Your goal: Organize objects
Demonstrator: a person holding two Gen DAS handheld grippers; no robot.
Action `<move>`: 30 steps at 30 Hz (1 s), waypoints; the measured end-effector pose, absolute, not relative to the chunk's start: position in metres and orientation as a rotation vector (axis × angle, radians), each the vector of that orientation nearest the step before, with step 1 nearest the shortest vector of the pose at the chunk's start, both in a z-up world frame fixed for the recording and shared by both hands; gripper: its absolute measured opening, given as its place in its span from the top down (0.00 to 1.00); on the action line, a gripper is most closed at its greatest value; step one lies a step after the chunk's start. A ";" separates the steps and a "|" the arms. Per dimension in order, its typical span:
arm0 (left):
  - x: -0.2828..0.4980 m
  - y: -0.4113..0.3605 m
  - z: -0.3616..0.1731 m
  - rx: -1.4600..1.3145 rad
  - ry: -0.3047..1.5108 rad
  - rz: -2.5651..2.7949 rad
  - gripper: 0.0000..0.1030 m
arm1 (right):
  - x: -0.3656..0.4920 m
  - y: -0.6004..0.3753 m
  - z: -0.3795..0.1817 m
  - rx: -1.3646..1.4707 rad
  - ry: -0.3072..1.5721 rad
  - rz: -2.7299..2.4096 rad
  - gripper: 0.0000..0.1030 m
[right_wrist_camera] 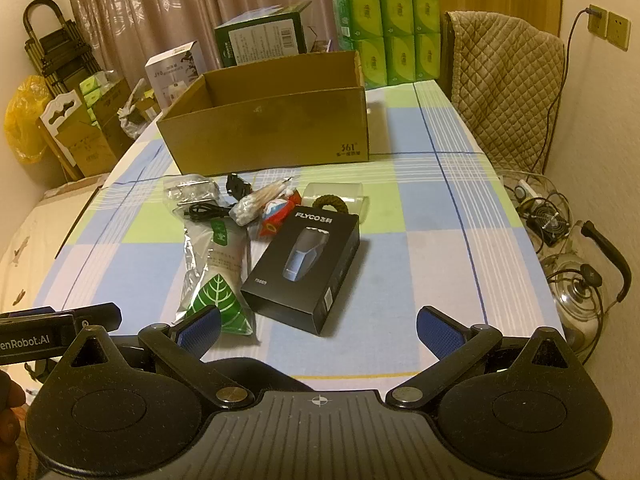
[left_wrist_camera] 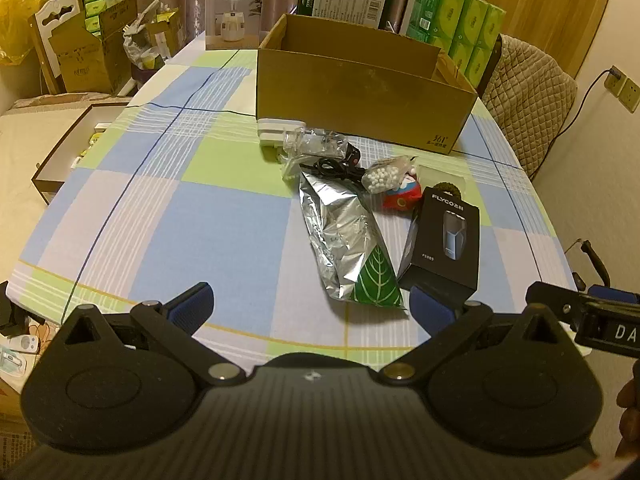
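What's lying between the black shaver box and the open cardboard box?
Right wrist view: a clear plastic tub holding a dark braided ring, beside a red toy, between the black shaver box and the open cardboard box.

Open brown cardboard box (right_wrist_camera: 276, 136): one
Black rectangular shaver box (right_wrist_camera: 302, 268): one
Silver foil pouch with green leaf (left_wrist_camera: 344, 240): one
Clear bag of cotton swabs (right_wrist_camera: 256, 206): one
Black coiled cable (left_wrist_camera: 334, 169): one

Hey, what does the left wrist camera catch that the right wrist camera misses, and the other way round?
Only the left wrist view: an open flat box beside the table. Only the right wrist view: a glass kettle on the floor. Both: the cardboard box, silver leaf pouch, black FLYCO box, and each view's own open tool, left and right.
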State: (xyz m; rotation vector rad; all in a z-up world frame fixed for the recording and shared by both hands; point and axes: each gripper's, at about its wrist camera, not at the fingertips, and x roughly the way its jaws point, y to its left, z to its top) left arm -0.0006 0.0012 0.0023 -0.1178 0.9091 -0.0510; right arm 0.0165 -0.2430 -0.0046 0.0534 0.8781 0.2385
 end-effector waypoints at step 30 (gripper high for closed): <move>0.000 0.002 0.003 -0.132 0.911 -0.055 0.01 | 0.017 -0.242 -0.004 0.055 0.878 0.240 0.02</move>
